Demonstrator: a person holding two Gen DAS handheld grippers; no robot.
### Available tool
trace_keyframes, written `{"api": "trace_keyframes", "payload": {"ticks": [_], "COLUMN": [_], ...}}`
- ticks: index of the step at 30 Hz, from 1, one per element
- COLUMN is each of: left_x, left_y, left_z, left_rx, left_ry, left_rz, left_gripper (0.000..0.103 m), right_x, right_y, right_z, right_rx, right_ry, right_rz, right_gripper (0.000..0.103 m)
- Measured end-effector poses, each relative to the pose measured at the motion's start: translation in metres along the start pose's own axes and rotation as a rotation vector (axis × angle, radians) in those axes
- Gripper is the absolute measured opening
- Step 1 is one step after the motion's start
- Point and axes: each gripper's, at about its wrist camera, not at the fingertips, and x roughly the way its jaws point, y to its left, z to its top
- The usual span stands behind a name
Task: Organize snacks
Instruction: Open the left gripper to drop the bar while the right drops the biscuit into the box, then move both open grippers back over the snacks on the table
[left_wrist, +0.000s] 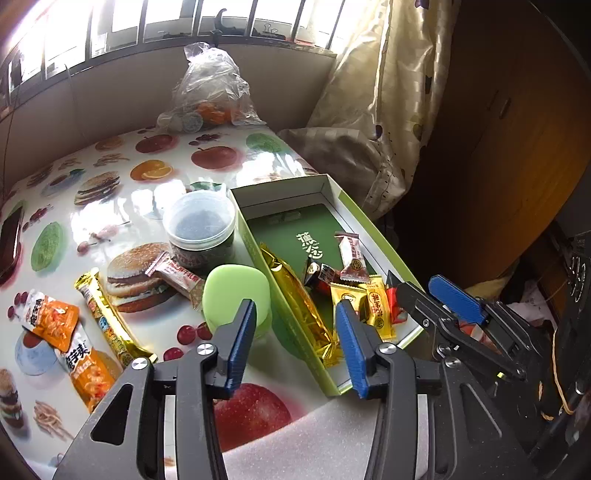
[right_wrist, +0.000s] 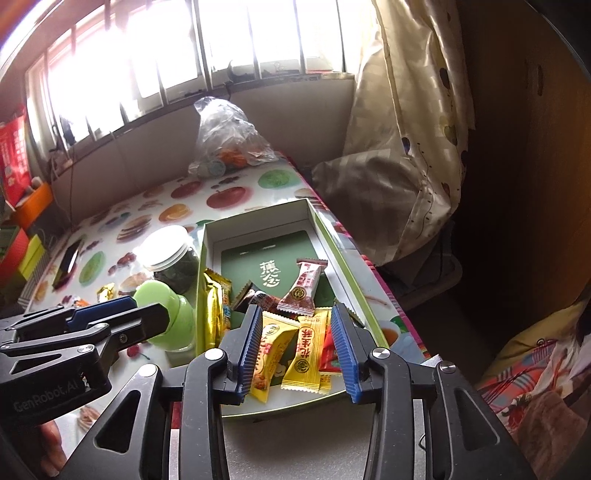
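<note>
A green box (left_wrist: 373, 236) (right_wrist: 341, 258) lies on the table and holds a gold bar (left_wrist: 299, 306), yellow candy packs (right_wrist: 308, 354) and a red-white candy (left_wrist: 351, 256) (right_wrist: 301, 286). Left of the box on the table lie a pink-white candy (left_wrist: 175, 275), a long gold bar (left_wrist: 109, 319) and two orange packets (left_wrist: 50, 319). My left gripper (left_wrist: 295, 325) is open and empty above the box's near left wall. My right gripper (right_wrist: 297, 332) is open and empty over the yellow packs; it also shows in the left wrist view (left_wrist: 424, 291).
A clear jar (left_wrist: 201, 230) and a green lidded container (left_wrist: 236, 295) stand next to the box's left side. A plastic bag (left_wrist: 208, 88) sits at the far table edge. A phone (left_wrist: 11, 236) lies at the left. Curtain and pillow (left_wrist: 343, 155) stand right of the table.
</note>
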Motion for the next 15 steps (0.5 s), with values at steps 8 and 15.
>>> {"api": "trace_keyframes", "payload": {"ticks": [8, 15], "left_x": [-0.029, -0.048], "left_y": [0.019, 0.045], "left_z": [-0.015, -0.031], "left_rx": [-0.015, -0.051], "left_ry": [-0.045, -0.068], "left_rz": [0.036, 0.076], "left_gripper": [0.049, 0.049], "right_x": [-0.015, -0.021], "right_y": [0.026, 0.056], "right_z": [-0.006, -0.011], "right_rx": [-0.028, -0.071], "right_ry": [-0.014, -0.017], "right_rz": [0.035, 0.075], "right_gripper": [0.040, 0.042]}}
